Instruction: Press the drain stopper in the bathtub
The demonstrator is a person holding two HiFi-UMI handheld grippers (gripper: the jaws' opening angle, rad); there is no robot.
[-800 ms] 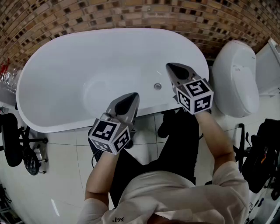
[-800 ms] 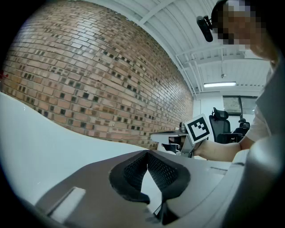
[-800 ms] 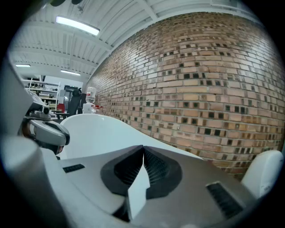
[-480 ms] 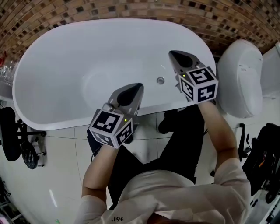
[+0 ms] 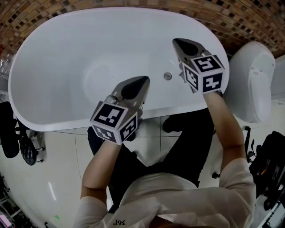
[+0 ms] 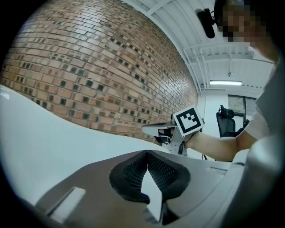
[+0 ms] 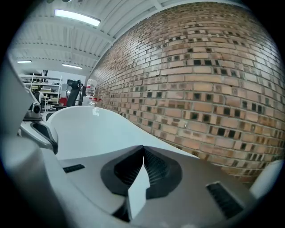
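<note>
A white oval bathtub point(image 5: 53, 49) fills the top of the head view. A small round metal drain stopper point(image 5: 167, 76) sits on its inner slope near the front rim. My left gripper point(image 5: 143, 80) is shut and empty, its tip just over the front rim, left of the stopper. My right gripper point(image 5: 176, 42) is also shut and empty, held above the tub, beyond and slightly right of the stopper. In the left gripper view the closed jaws point(image 6: 146, 154) point along the tub toward the right gripper point(image 6: 156, 129). The right gripper view shows closed jaws point(image 7: 143, 149) above the tub's rim point(image 7: 111, 118).
A brick wall point(image 5: 213, 13) runs behind the tub. A white toilet point(image 5: 251, 75) stands at the right. Black equipment point(image 5: 11, 136) sits on the tiled floor at the left. The person's dark trousers and a shoe point(image 5: 171, 124) are below the front rim. A bottle point(image 7: 90, 91) stands far off.
Both grippers have moved forward over the tub. The left tip now reaches past the front rim; the right one is farther over the basin. Both stayed shut.
</note>
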